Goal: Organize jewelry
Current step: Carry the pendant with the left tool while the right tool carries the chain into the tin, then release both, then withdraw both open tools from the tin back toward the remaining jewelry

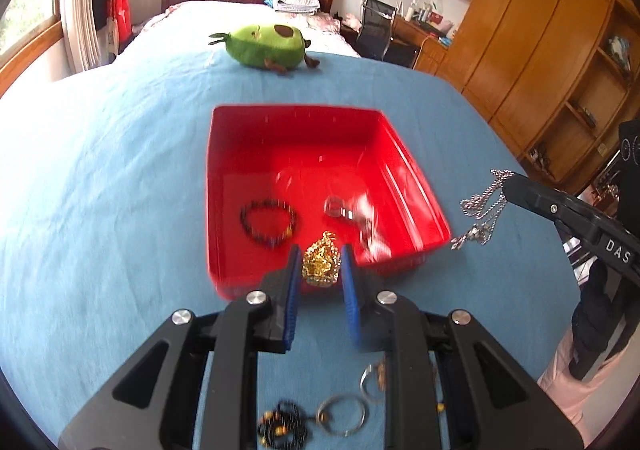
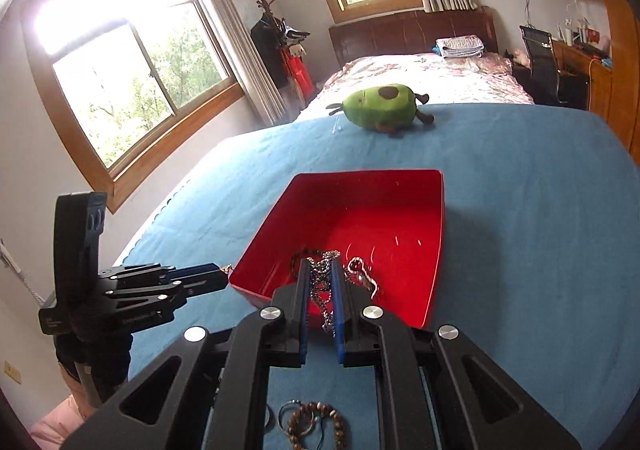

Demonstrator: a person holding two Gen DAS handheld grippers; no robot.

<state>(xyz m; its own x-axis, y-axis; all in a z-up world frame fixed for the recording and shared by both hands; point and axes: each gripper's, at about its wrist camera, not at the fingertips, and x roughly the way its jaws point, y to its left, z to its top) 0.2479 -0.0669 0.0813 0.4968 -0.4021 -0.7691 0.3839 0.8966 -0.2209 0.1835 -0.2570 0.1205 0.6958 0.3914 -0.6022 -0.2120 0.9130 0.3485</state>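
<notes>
Two views. From the left wrist, the left claw (image 1: 320, 262) pinches a gold chain (image 1: 320, 259) above the near rim of the red tray (image 1: 394, 154), which sits on the blue cloth (image 1: 100, 170) and holds a dark bead bracelet (image 1: 269, 221). From the right wrist, the right claw (image 2: 320, 270) grips a silver necklace (image 2: 326, 290) over the tray's near edge; a green plush toy (image 2: 378, 106) lies beyond.

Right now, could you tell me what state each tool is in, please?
Left tool: closed on the gold jewelry piece.
Right tool: closed on the silver chain necklace.
</notes>
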